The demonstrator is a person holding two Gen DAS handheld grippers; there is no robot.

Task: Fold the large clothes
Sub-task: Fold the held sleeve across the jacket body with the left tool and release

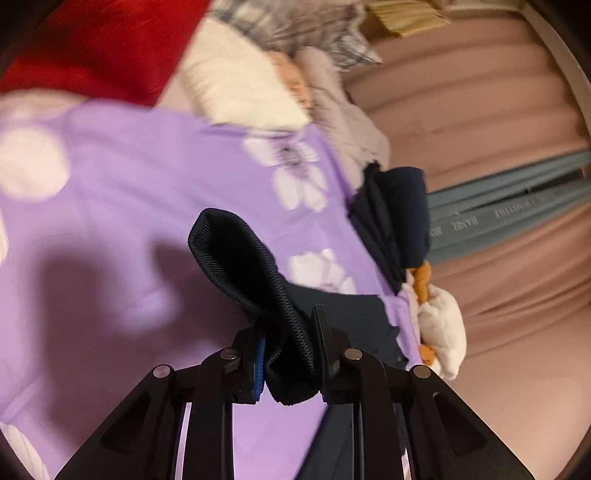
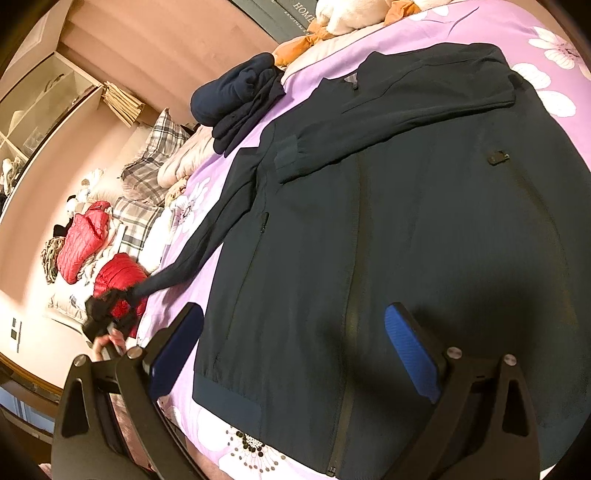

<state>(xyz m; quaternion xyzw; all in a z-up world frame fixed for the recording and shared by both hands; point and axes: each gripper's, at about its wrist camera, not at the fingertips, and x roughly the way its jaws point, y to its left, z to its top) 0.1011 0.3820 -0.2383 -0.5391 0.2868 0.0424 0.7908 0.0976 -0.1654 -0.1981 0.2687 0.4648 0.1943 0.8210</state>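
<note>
A dark navy zip jacket (image 2: 424, 240) lies flat, front up, on the purple flowered bedspread (image 2: 436, 26). One sleeve is folded across its chest. The other sleeve (image 2: 207, 251) stretches out to the left. My left gripper (image 1: 290, 347) is shut on that sleeve's ribbed cuff (image 1: 243, 266); it also shows far left in the right wrist view (image 2: 107, 314). My right gripper (image 2: 295, 350) is open and empty, hovering above the jacket's hem near the zip.
A folded stack of navy clothes (image 2: 240, 99) sits beyond the jacket's shoulder, also in the left wrist view (image 1: 395, 218). Red puffer jackets (image 2: 118, 280), plaid fabric (image 2: 151, 162) and pale bedding pile up at the bed's left. An orange and white plush toy (image 1: 439, 321) lies by the pillow.
</note>
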